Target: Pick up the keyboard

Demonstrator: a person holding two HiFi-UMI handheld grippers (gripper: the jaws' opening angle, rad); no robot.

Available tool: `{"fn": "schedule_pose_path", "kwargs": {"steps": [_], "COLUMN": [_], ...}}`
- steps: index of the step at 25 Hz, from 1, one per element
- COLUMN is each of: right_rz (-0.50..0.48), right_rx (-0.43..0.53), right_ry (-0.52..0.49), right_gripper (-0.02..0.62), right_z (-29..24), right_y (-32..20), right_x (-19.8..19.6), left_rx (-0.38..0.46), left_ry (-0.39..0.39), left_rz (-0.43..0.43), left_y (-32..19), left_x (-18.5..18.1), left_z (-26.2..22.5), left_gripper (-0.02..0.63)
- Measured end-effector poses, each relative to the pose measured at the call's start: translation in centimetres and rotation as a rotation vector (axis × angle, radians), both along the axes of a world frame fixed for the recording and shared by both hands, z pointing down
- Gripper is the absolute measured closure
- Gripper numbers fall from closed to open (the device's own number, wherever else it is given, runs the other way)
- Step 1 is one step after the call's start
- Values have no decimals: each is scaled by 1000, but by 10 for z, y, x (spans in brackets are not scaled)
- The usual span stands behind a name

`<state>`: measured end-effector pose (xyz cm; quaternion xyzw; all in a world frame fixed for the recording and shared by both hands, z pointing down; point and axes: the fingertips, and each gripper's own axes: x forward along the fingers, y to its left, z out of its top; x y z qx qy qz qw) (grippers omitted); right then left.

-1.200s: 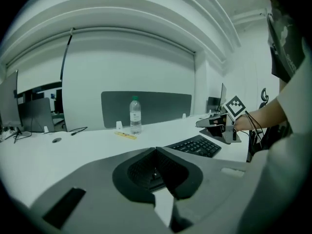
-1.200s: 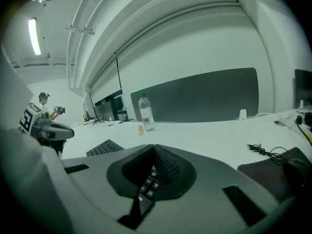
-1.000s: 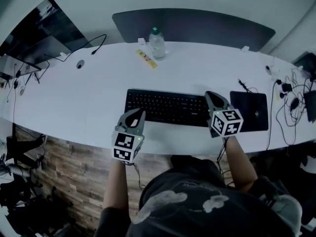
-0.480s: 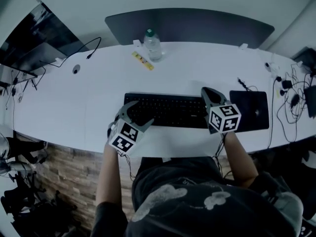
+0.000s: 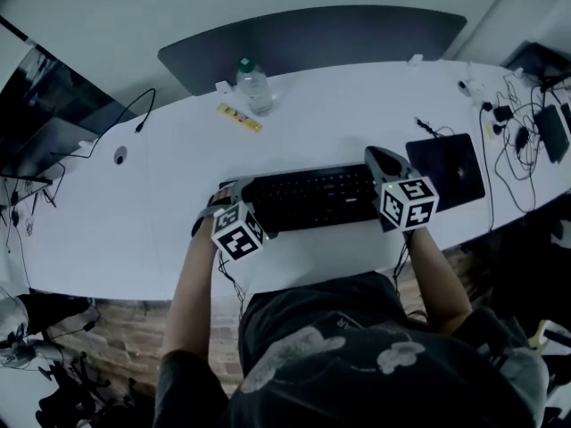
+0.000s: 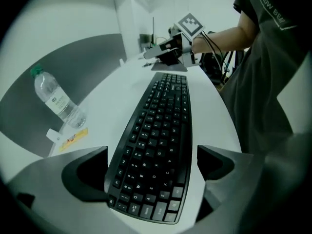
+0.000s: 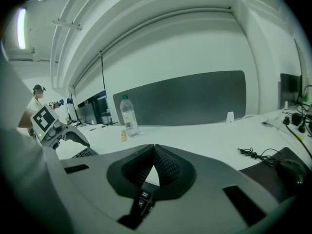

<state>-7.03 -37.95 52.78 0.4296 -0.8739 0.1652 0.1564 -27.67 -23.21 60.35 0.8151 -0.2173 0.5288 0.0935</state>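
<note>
Left gripper view: the left gripper (image 6: 152,156) points steeply down at the desk (image 6: 109,94), its jaws spread wide. They have just been opening. The near end of the black keyboard (image 6: 156,130) lies between them. A strip of white desk shows between the keyboard's edge and the right-hand jaw. The left-hand jaw stands just beside the other edge, and neither pad presses on the keys. The keyboard lies flat and runs straight away from the jaws. At its far end the right gripper (image 7: 154,149) reaches in on a bare forearm.

Beyond the left-hand jaw and well off to that side stands a clear water bottle (image 6: 56,101) with a green cap. A small yellow strip (image 6: 73,138) lies on the desk between the bottle and the jaw.

In the right gripper view the jaws are together, the tips meeting. A few of the keyboard's keys show directly beneath them, but whether the tips touch the keys cannot be told. Ahead of these jaws the desk stretches to a grey partition panel (image 7: 195,99). To their right a mouse (image 7: 291,169) sits on a dark pad (image 7: 265,172), with loose cables (image 7: 256,153) just beyond it.

From the head view, one gripper sits at each end of the keyboard, which lies near the desk's front edge.
</note>
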Motion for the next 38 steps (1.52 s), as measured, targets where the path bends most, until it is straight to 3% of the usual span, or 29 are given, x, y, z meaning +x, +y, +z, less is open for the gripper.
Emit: {"fn": "schedule_pose_path", "kwargs": {"steps": [6, 13, 18, 23, 25, 27, 30, 32, 36, 38], "right_rz": [33, 50, 30, -2, -15, -33, -69, -92, -129, -179], "right_rx": [-8, -14, -20, -26, -29, -29, -21, -16, -36, -61], "right_ry": [33, 52, 60, 65, 64, 69, 84, 87, 115, 149], "right_gripper": [594, 594, 594, 594, 594, 594, 594, 594, 594, 594], "right_z": [2, 2, 4, 7, 8, 9, 6, 4, 11, 20], "right_y": [5, 4, 1, -6, -9, -10, -9, -8, -4, -1], "right_x": [-4, -3, -6, -12, -15, -18, -22, -22, -20, -24], "left_rx": [-88, -209, -191, -246, -356, -467, -521, -502, -458, -442], "left_ry": [-88, -108, -119, -144, -194, -313, -474, -467, -382, -383], "left_rz": [100, 146, 185, 214, 205, 193, 192, 193, 194, 191], "left_y": [-7, -4, -19, -17, -4, 4, 1, -2, -2, -1], "left_x": [-17, -15, -3, 0, 2, -2, -13, -13, -6, -8], "left_z": [22, 34, 34, 40, 52, 61, 63, 61, 59, 55], "left_gripper": [31, 21, 18, 15, 15, 15, 15, 15, 15, 16]}}
